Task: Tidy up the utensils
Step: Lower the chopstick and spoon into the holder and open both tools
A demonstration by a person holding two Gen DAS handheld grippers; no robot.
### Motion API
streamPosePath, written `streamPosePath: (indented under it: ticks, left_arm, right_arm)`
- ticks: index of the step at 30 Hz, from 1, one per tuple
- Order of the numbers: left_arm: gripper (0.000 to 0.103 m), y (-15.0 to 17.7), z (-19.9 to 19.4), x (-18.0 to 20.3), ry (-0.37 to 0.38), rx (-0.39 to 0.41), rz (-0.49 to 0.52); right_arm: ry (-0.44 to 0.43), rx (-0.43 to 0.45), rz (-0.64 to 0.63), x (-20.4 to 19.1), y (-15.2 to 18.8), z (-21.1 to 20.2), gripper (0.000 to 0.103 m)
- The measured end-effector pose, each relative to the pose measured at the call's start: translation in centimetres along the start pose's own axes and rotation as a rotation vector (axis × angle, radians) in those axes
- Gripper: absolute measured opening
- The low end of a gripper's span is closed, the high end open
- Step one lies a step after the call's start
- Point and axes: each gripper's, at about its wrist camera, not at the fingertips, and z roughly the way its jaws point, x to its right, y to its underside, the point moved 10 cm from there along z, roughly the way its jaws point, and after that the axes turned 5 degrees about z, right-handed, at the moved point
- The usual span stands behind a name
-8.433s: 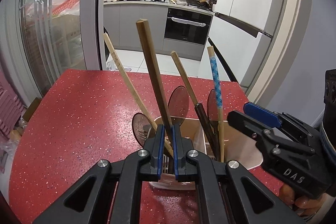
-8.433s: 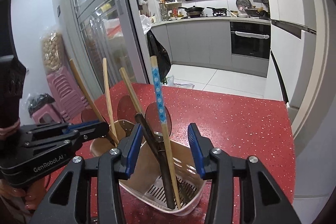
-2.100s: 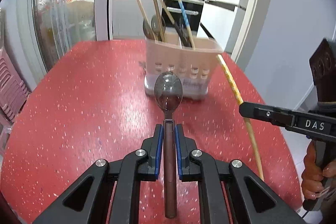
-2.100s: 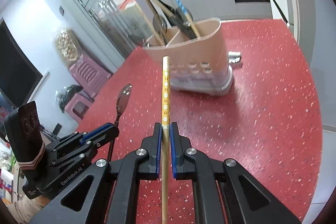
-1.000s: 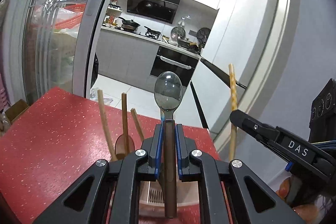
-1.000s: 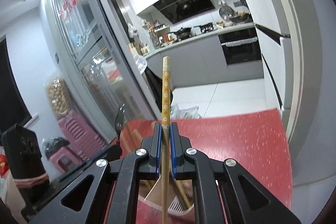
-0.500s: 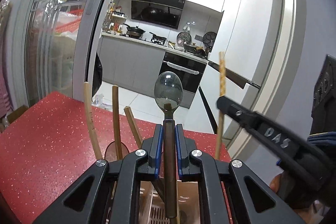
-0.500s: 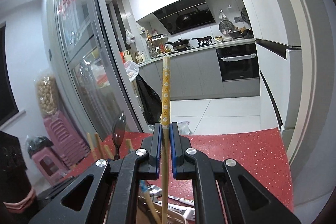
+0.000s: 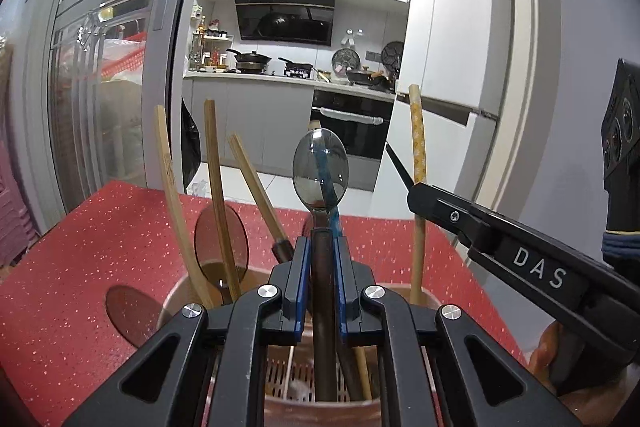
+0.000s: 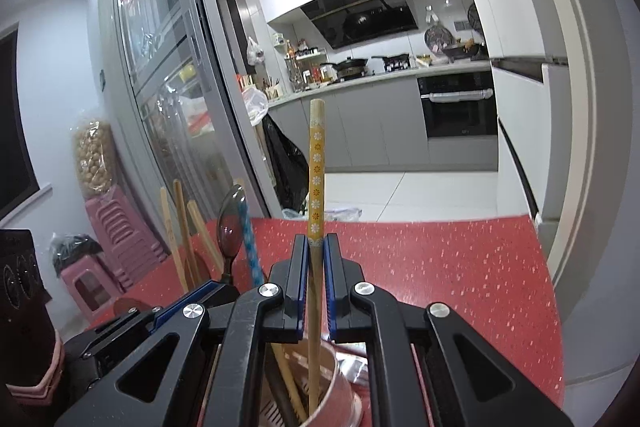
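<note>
Left claw grips spoon (upright) over holder

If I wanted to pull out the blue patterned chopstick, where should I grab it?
Grab the blue patterned chopstick by its upper end, coming from above. It stands leaning in the holder with only the top free; the spoon stands close in front, so pinch above it.

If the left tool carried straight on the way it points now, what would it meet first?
Probably the blue-patterned chopstick, which stands in the utensil holder right beyond the spoon that the left tool grips; depth is hard to judge.
</note>
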Motion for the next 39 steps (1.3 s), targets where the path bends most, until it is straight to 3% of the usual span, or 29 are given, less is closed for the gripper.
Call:
streamPosePath:
  ticks: [15,23,25,27,29,39]
  left_arm:
    - [0.037,1.5,-0.2,-0.2,-0.018,-0.099,0.043]
    - [0.037,1.8,-0.3,-0.4,-0.004,-0.145,0.03]
    - [0.037,1.7,-0.5,-0.4,-0.002,-0.145,0.027]
    - [0.037,1.6,-0.7,-0.4,-0.002,-0.146,0.033]
    - [0.037,1.6,-1.0,-0.3,0.001,-0.149,0.036]
    - [0.037,1.1,-2.3,-0.5,0.005,-0.159,0.044]
  right_arm:
    - [-0.025,-0.136,0.004,0.2,2.2,-0.1,0.008]
    - [-0.043,-0.212,0.08,0.6,2.4,0.5,0.01]
    - [-0.048,-0.225,0.093,0.6,2.5,0.4,0.013]
    - [-0.05,-0.232,0.108,0.6,2.6,0.2,0.024]
    - [-0.049,-0.224,0.113,0.6,2.5,-0.1,0.043]
    - [-0.032,-0.18,0.12,0.3,1.3,-2.1,0.05]
